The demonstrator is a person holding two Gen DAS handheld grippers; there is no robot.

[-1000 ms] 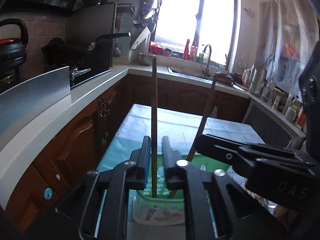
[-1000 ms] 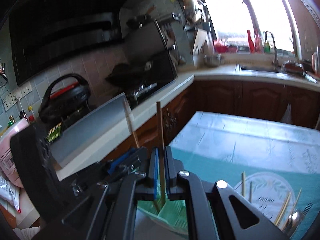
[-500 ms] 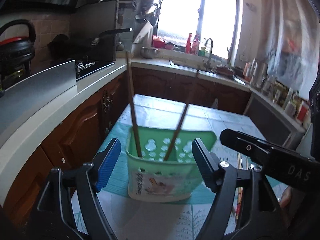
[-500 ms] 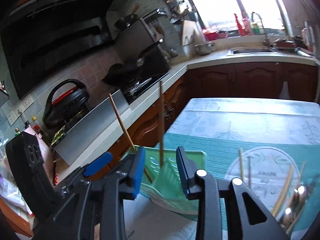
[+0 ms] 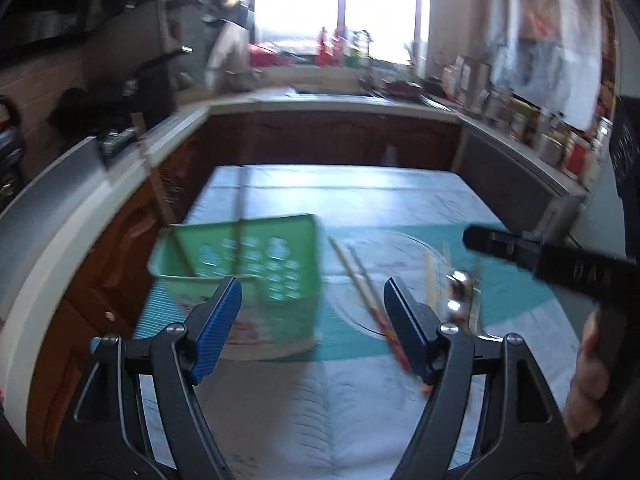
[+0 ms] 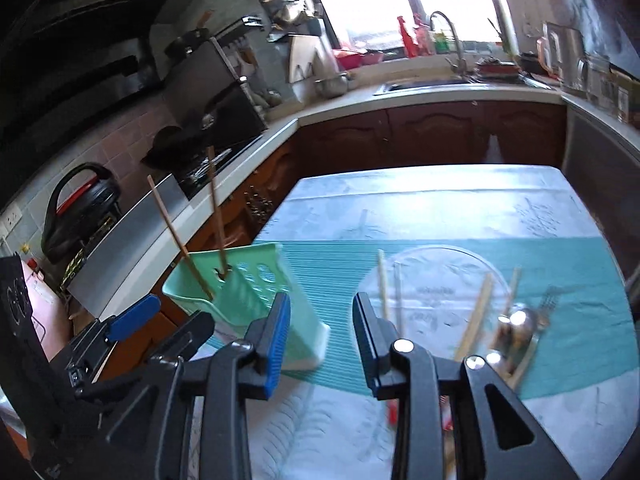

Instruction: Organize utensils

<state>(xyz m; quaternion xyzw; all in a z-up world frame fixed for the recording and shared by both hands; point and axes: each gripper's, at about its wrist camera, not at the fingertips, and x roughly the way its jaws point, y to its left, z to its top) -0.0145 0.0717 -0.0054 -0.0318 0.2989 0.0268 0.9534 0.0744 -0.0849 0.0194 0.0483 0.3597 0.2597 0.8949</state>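
Note:
A green perforated basket (image 5: pixel 256 268) (image 6: pixel 244 292) stands on the teal mat at the table's left. Two wooden chopsticks (image 6: pixel 216 216) lean inside it, tips up. My left gripper (image 5: pixel 314 322) is open and empty, just in front of the basket's right corner. My right gripper (image 6: pixel 320 338) is open too, with nothing between its fingers, right of the basket. Loose chopsticks (image 5: pixel 360 284) (image 6: pixel 384 288) lie on a round clear plate (image 6: pixel 440 264). Beside them lie metal spoons (image 6: pixel 520 324) (image 5: pixel 460 288) and a fork (image 6: pixel 548 300). The left wrist view is blurred.
A white counter (image 6: pixel 280 132) with a stove (image 6: pixel 208 168) and wooden cabinets runs close along the table's left. A sink (image 6: pixel 432 84) lies under the far window. Jars crowd the right counter (image 5: pixel 532 132). A hand (image 5: pixel 588 380) holds the right gripper's handle.
Both grippers let go of the chopsticks they held upright over the basket, opened, and drew back and to the right. The two chopsticks now lean in the basket.

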